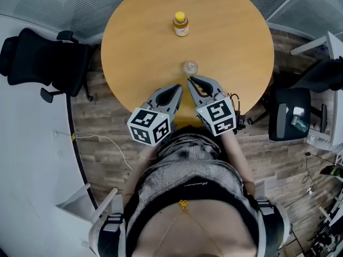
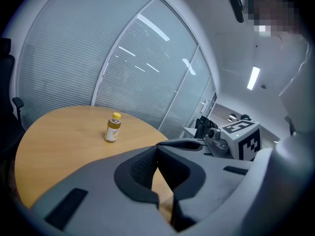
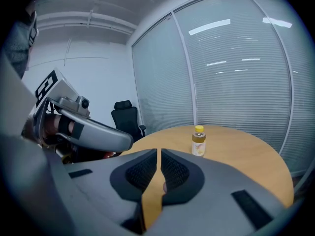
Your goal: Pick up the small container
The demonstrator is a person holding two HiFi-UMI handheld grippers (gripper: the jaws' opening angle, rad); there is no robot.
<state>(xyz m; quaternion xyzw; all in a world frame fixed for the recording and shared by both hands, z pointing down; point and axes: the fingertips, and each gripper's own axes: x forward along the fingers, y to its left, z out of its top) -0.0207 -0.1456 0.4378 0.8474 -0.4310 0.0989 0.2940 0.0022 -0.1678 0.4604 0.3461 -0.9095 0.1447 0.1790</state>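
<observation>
Sitting mid-frame on the round wooden table (image 1: pixel 134 47), the small clear container (image 1: pixel 189 67) has bare top all round. Right gripper (image 1: pixel 190 80) is just below it, jaws pressed together, empty. Left gripper (image 1: pixel 179 87) sits alongside, jaws also together, empty. Yellow-capped bottle (image 1: pixel 181 23) stands well apart, top centre.

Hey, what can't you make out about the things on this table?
Bottle label: print too small in every view.
Clear container: contents too small in head view; in both gripper views, apparently behind the fingers.
Table near edge: head view, under left gripper and right gripper.
</observation>
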